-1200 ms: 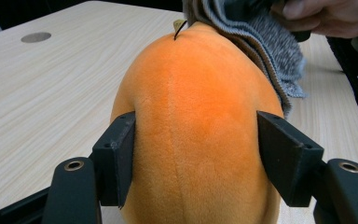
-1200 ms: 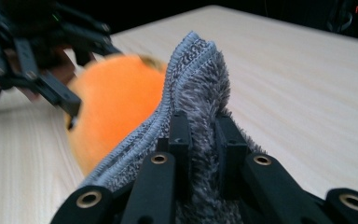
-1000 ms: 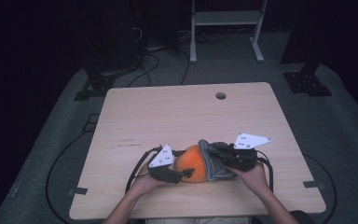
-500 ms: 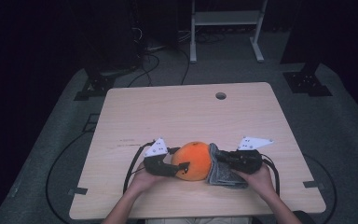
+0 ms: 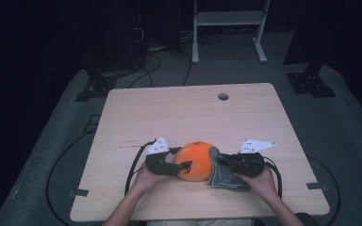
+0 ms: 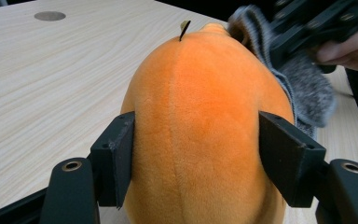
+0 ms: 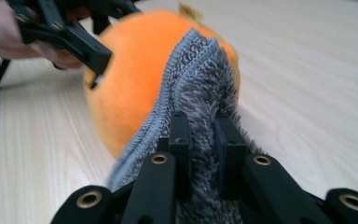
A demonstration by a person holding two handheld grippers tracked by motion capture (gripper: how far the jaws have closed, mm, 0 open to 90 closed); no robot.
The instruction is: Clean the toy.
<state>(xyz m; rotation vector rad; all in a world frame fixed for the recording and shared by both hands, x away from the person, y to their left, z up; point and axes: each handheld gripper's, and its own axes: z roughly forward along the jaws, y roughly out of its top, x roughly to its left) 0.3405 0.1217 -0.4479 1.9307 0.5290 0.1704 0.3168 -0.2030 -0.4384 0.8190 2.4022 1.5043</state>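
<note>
Left hand-held gripper (image 5: 181,165), black with a grey three-cornered plate on top, has its two jaws spread wide around a round orange plush fruit toy (image 5: 194,161) and pressed against its flanks. In the left gripper view the jaw pads dent the fuzzy sides of the toy (image 6: 200,135) slightly, one on each side of a sewn seam.

The right gripper (image 5: 221,162) has its jaws nearly closed, pinching a thick fold of a grey knitted cloth with a fleecy face (image 5: 224,175). In the right gripper view the cloth (image 7: 200,107) rises between the jaws and lies against the far side of the toy.

The toy sits on a pale wooden table (image 5: 193,113), near the front edge and about midway across, between the person's two hands.

Judging by its fuzzy, yielding surface, the toy is probably light and soft, not fragile, and unlikely to slip. A wide grip across its middle seems suitable. The cloth looks limp, so pinching a bunched fold or hem holds it best.
</note>
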